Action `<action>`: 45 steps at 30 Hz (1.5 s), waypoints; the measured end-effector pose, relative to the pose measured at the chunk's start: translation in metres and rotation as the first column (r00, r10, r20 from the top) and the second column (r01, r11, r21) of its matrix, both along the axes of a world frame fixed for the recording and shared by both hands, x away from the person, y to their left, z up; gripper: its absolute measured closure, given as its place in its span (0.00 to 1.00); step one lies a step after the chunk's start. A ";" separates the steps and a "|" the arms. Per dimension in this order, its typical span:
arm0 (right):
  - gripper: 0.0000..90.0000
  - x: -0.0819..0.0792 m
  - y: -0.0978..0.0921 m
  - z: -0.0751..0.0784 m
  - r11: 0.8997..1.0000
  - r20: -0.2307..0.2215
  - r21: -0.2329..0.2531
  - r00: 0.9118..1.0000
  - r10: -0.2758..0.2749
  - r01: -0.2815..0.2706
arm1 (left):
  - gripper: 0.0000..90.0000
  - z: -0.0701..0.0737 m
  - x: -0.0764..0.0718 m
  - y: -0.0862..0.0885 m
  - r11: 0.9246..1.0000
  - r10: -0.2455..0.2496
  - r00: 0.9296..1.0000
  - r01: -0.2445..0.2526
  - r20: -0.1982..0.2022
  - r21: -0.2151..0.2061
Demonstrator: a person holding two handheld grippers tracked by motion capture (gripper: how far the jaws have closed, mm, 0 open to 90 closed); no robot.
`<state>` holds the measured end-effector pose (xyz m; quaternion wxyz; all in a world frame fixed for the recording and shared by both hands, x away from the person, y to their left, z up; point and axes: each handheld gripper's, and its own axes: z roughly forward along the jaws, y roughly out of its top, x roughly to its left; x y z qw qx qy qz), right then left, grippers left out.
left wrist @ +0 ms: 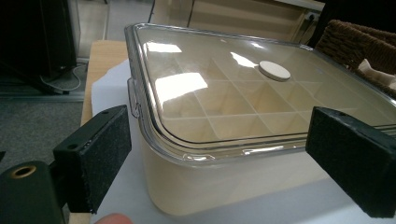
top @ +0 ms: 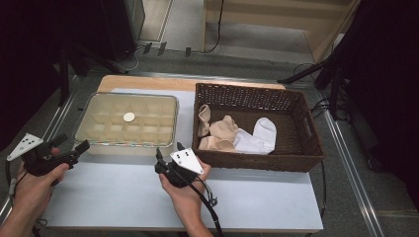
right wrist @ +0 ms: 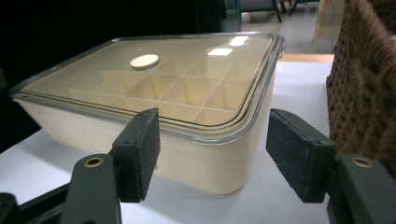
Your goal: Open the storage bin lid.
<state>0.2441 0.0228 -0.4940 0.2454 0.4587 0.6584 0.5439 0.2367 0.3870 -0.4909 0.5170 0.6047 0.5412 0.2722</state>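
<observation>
Cream plastic compartment box [top: 126,129] is showing a clear glossy lid [left wrist: 261,93] with a white round knob [top: 129,117]. Dark brown woven wicker basket [top: 257,160] is holding beige socks [top: 222,133] and a white sock [top: 259,136]. White counter [top: 148,197], black left hand-held gripper [top: 74,144] and right hand-held gripper [top: 169,149].

No legible text or labels anywhere.
</observation>
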 end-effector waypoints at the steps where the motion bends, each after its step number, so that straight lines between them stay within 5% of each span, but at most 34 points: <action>1: 0.40 0.002 0.001 -0.002 1.000 -0.008 0.002 1.000 -0.015 0.015 | 0.09 0.000 0.002 0.001 1.000 0.000 1.000 0.000 -0.004 -0.008; 8: 0.37 0.005 0.013 -0.006 0.996 0.001 0.016 0.996 -0.084 0.084 | 0.09 -0.005 0.015 0.006 0.999 -0.012 0.999 0.011 -0.041 -0.032; 16: 0.33 0.010 0.019 -0.016 0.984 -0.057 0.092 0.987 -0.147 0.152 | 0.09 -0.005 0.024 0.005 0.999 -0.044 0.997 0.042 -0.062 -0.033; 20: 0.34 0.016 0.021 -0.018 0.972 -0.071 0.172 0.986 -0.151 0.161 | 0.09 -0.009 0.030 0.007 0.996 -0.053 0.996 0.047 -0.077 -0.070; 28: 0.33 0.026 0.024 -0.021 0.965 -0.088 0.208 0.985 -0.145 0.161 | 0.16 -0.010 0.035 0.012 0.991 -0.081 0.993 0.071 -0.084 -0.114; 31: 0.32 0.026 0.028 -0.023 0.969 -0.067 0.201 0.989 -0.135 0.146 | 0.17 -0.012 0.037 0.013 0.988 -0.104 0.990 0.092 -0.093 -0.125; 36: 0.41 0.027 0.025 -0.021 0.972 -0.049 0.182 0.989 -0.143 0.150 | 0.20 -0.011 0.036 0.010 0.993 -0.085 0.994 0.078 -0.076 -0.083; 45: 0.46 0.024 0.022 -0.019 0.975 -0.019 0.175 0.991 -0.135 0.136 | 0.21 -0.003 0.029 0.005 0.996 -0.060 0.994 0.054 -0.086 -0.074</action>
